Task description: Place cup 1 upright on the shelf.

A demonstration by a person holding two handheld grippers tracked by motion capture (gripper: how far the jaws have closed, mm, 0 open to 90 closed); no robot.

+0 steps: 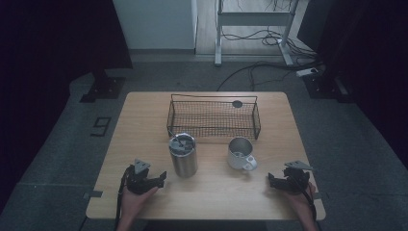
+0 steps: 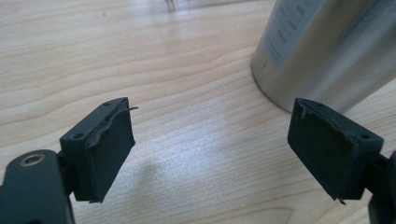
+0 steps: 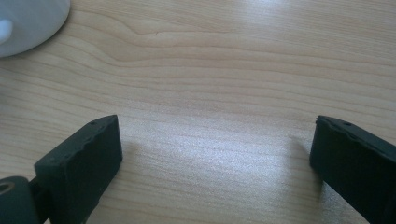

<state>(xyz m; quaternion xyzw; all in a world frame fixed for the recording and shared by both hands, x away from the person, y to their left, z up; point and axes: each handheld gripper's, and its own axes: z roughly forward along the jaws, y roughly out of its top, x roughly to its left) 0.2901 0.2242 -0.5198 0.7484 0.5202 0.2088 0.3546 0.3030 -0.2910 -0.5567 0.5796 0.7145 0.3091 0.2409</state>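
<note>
Left hand: my left hand [image 1: 134,199] comes in over the near edge of the table [image 1: 144,115], toward its near-left corner, forearm pointing away from me.

Left claw: the left gripper [image 1: 162,179] lies low over the wood and points to the right, at the base of the steel tumbler [image 1: 183,155]. In the left gripper view its jaws stand well apart with bare wood between them, so it is released and grasps nothing.

Tumbler against left claw: in the left gripper view the steel tumbler [image 2: 322,51] rises just beyond the right-hand pad [image 2: 322,151]; I cannot tell whether pad and wall touch. The tumbler stands upright, near the middle of the table, slightly to the left.

Right hand: my right hand [image 1: 302,202] enters at the near-right corner of the table.

Right claw: the right gripper [image 1: 270,180] sits low and points left, toward the white mug [image 1: 240,154]. Its jaws are spread wide over bare wood, released, nothing between them.

Mug against right claw: the mug stands upright, right of the tumbler and apart from my jaws; in the right gripper view the white mug [image 3: 28,21] shows at the far left corner.

Behind both: a wire basket [image 1: 214,118] stands toward the far edge, just beyond the tumbler and mug.
</note>
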